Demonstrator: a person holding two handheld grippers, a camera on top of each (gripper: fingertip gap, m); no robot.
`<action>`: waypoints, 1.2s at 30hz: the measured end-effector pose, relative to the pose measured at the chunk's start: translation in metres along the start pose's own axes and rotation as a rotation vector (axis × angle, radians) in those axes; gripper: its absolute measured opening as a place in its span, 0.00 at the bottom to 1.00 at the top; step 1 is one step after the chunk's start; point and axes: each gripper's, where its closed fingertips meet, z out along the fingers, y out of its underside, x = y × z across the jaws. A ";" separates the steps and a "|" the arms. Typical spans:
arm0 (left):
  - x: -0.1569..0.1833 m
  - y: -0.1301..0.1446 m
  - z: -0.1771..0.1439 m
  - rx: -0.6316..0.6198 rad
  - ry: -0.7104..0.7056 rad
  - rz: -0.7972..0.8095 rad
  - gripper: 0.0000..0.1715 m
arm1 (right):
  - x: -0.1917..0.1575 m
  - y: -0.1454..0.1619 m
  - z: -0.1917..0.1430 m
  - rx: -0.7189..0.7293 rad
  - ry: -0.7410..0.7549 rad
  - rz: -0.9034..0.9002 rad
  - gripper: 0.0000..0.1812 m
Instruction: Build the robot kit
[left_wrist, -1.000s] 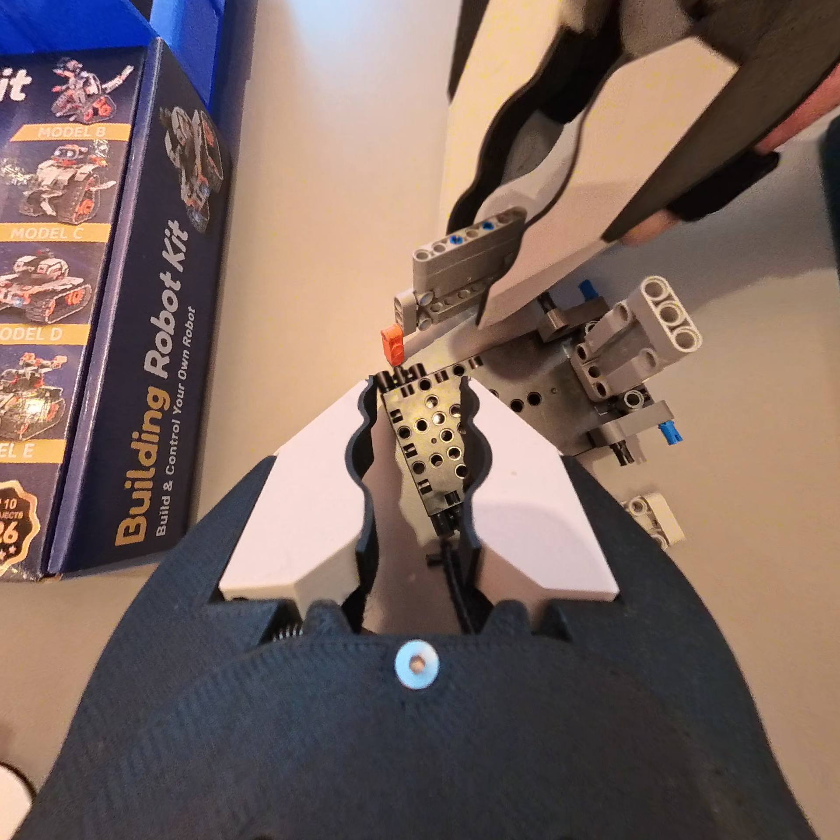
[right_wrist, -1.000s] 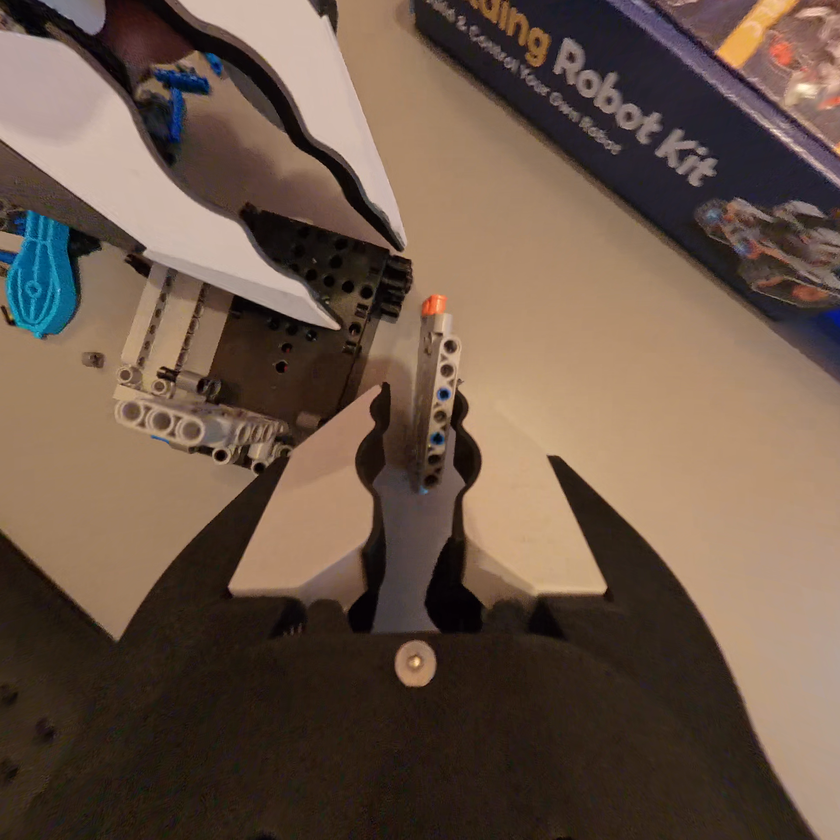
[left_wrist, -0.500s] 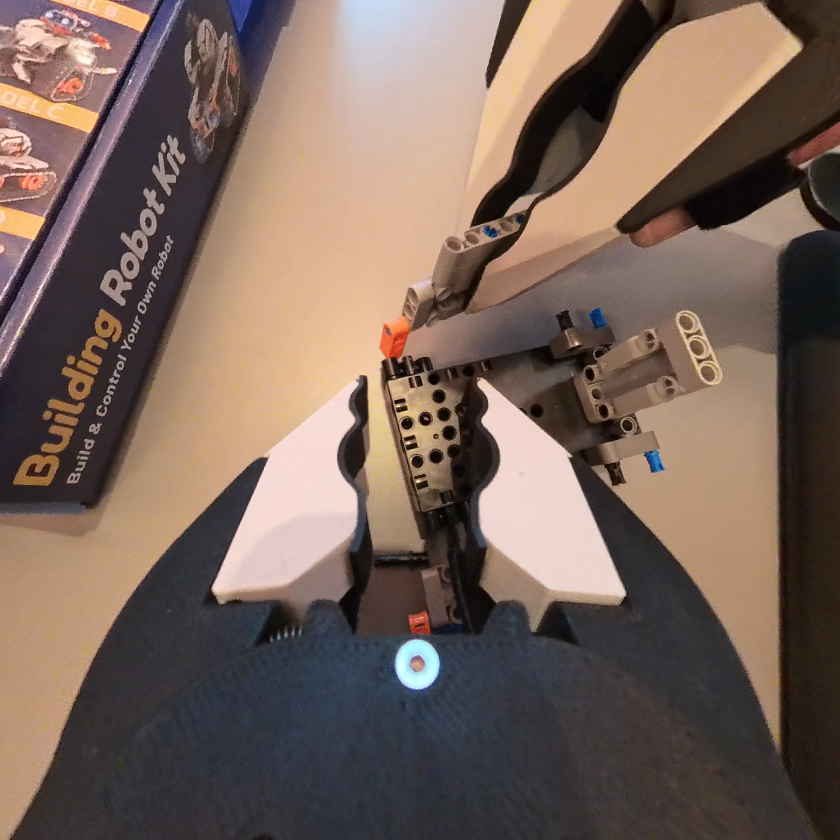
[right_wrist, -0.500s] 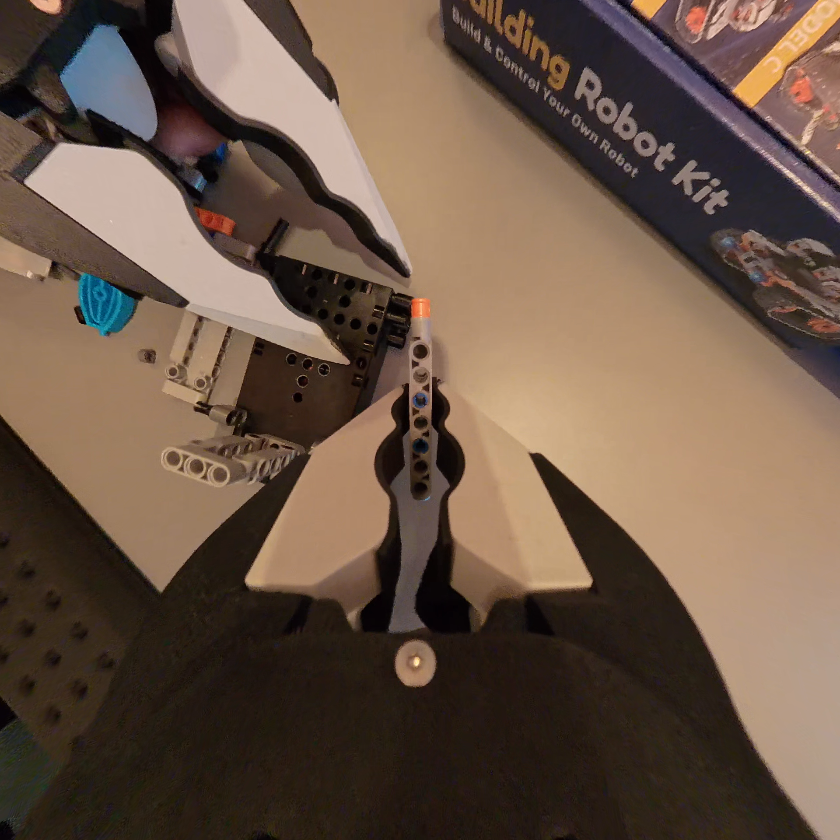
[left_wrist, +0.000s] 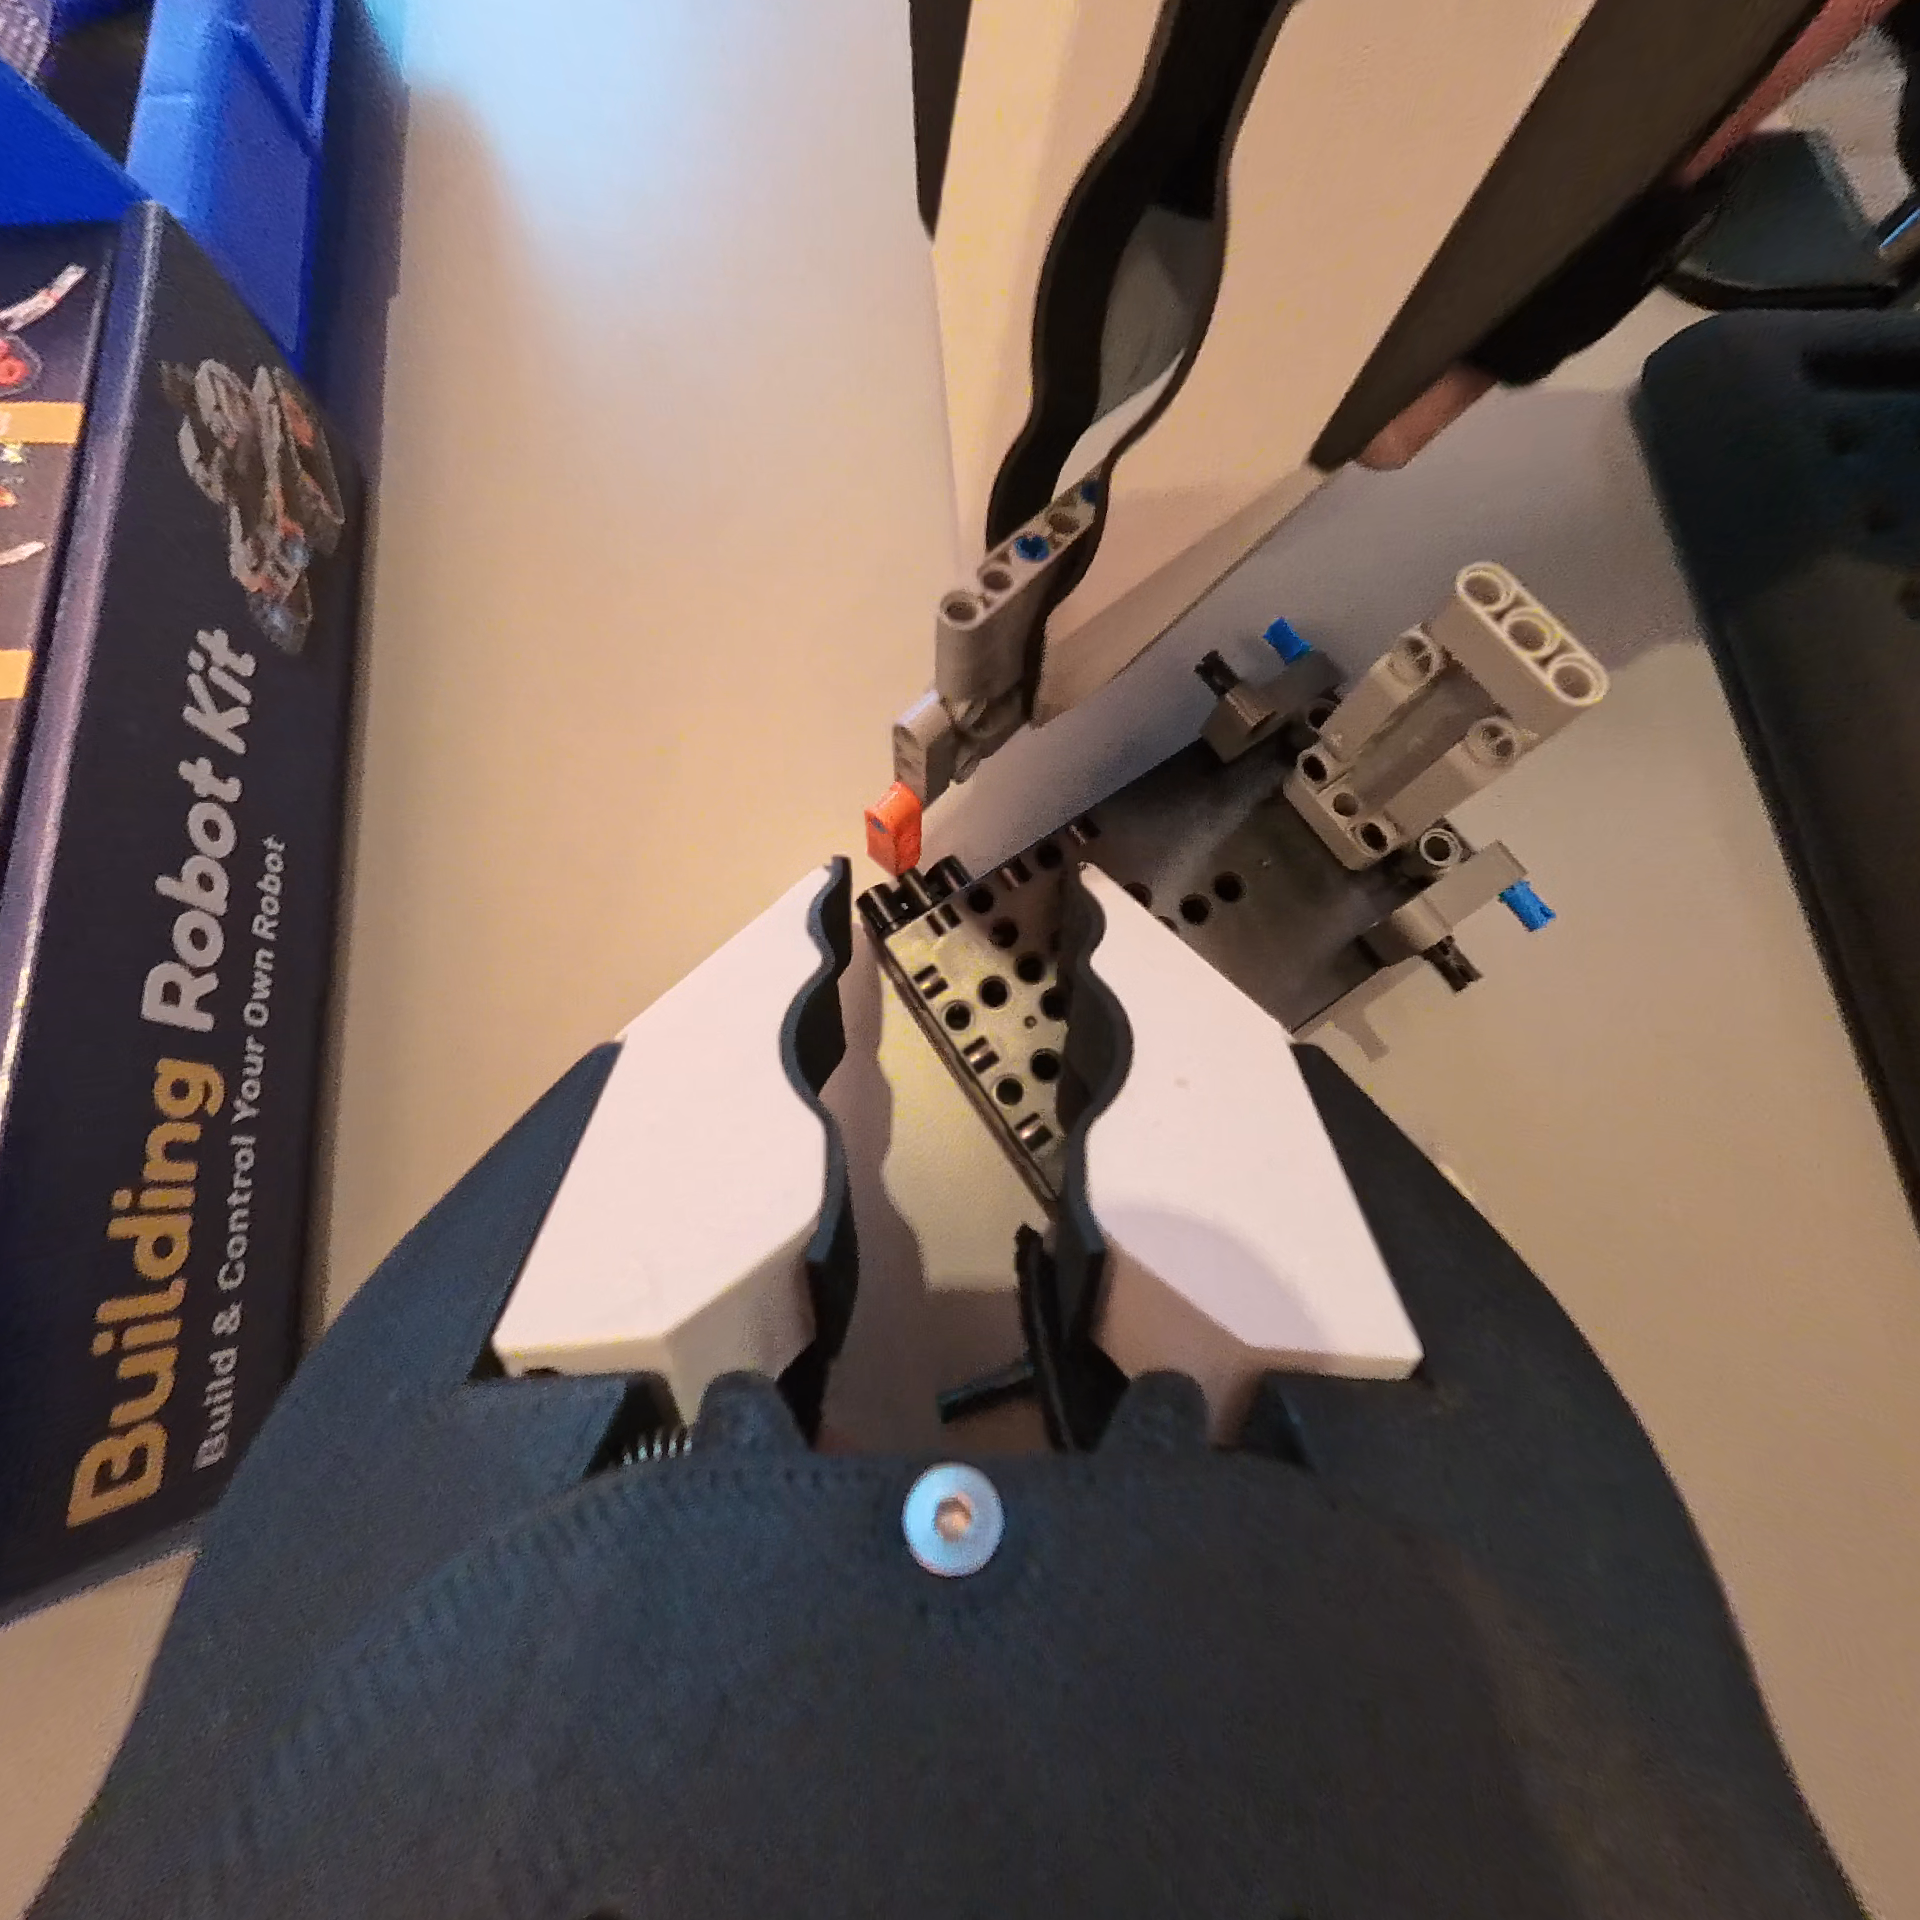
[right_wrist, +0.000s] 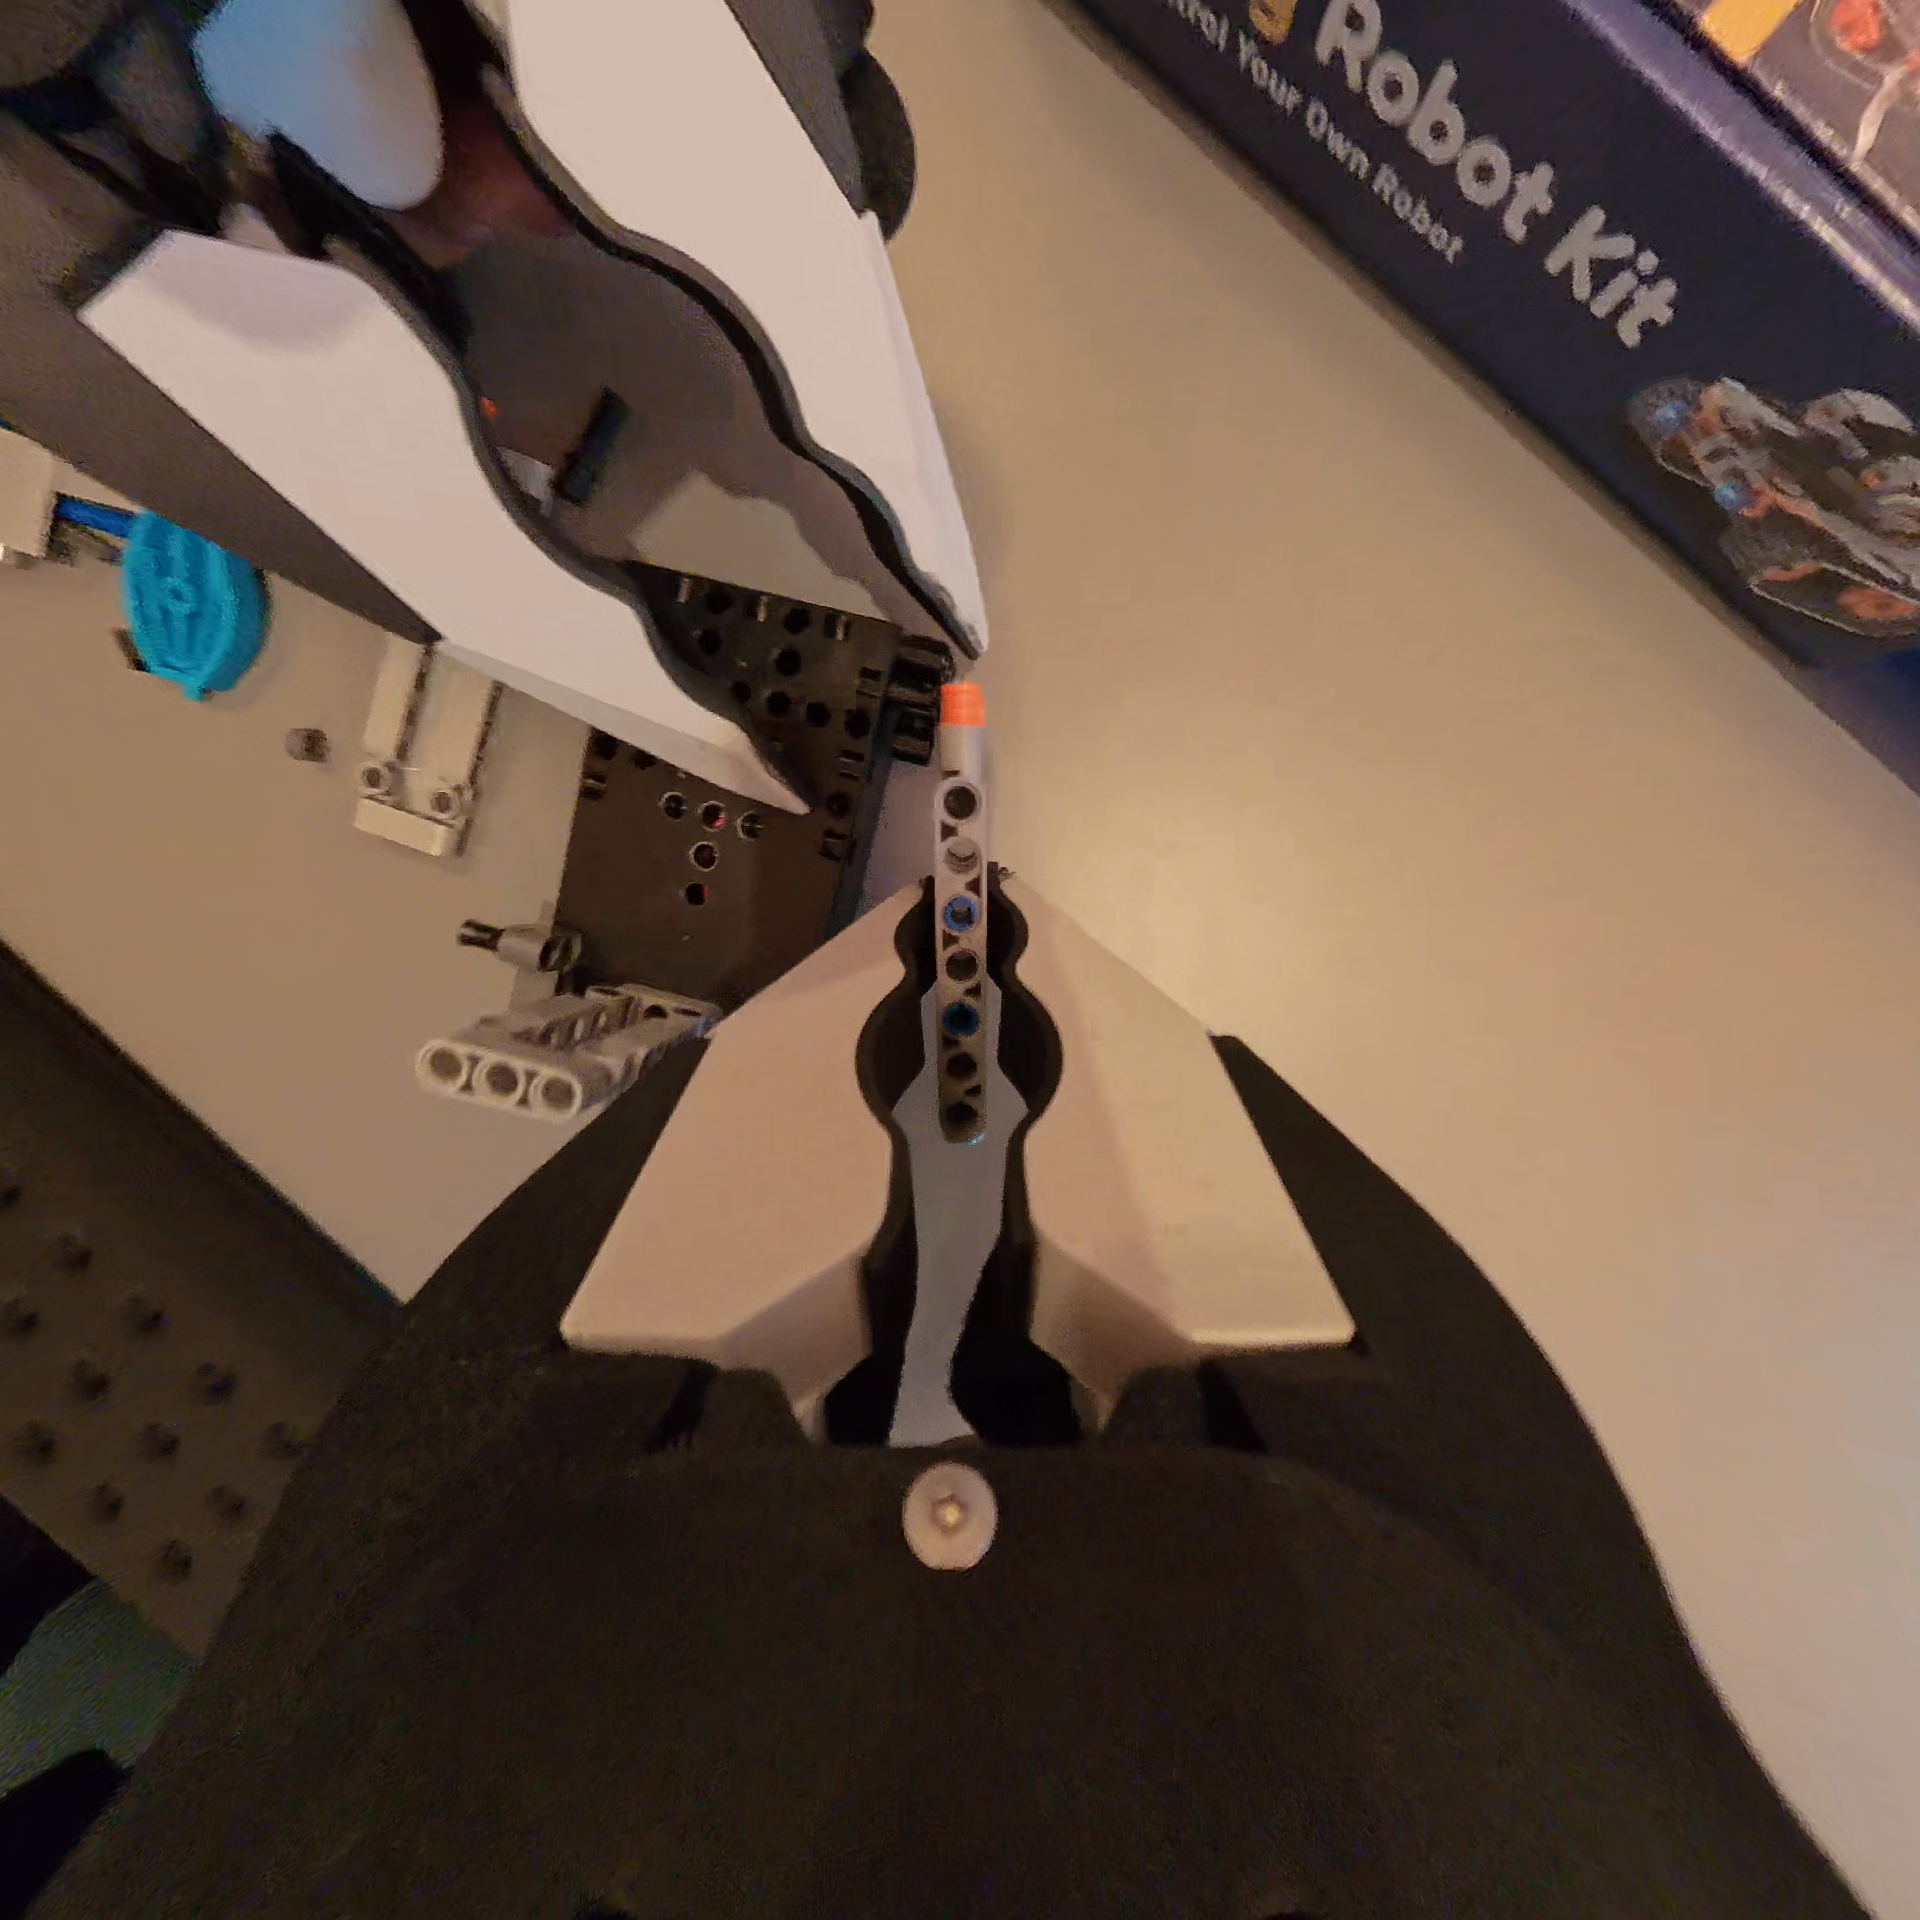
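My left gripper (left_wrist: 961, 883) is shut on a black perforated block (left_wrist: 987, 997), the near corner of a dark plate assembly with grey beams (left_wrist: 1444, 717). The right wrist view shows the left gripper (right_wrist: 883, 727) astride that block (right_wrist: 790, 665). My right gripper (right_wrist: 961, 888) is shut on a thin grey holed beam (right_wrist: 961, 987) with blue pins and an orange end piece (right_wrist: 961, 704). The orange end sits right beside the block's black pegs (right_wrist: 920, 686). In the left wrist view the right gripper (left_wrist: 1003, 634) comes down from above with the beam (left_wrist: 982, 613) and its orange end (left_wrist: 894, 826).
A dark blue kit box (left_wrist: 208, 831) lies along the left, also in the right wrist view (right_wrist: 1558, 260). A blue round part (right_wrist: 192, 603) and a small grey piece (right_wrist: 416, 769) lie on the table. A dark perforated mat (right_wrist: 156, 1351) borders it. A person's fingertip (left_wrist: 1403, 431) shows. Both grippers' tips are close together, under 4 cm apart.
The right gripper has tilted more upright and lined the beam up, bringing its orange end right beside the block's pegs. The left gripper keeps its hold on the block.
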 end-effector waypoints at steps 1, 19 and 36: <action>0.002 -0.001 0.002 0.010 0.014 -0.009 0.21 | 0.000 0.002 0.002 -0.015 0.004 -0.002 0.03; 0.015 -0.003 0.007 0.044 0.074 -0.038 0.20 | -0.007 0.003 0.025 -0.069 -0.066 -0.090 0.04; 0.016 -0.003 0.007 0.076 0.072 -0.044 0.20 | -0.012 0.000 0.011 -0.025 -0.119 -0.058 0.03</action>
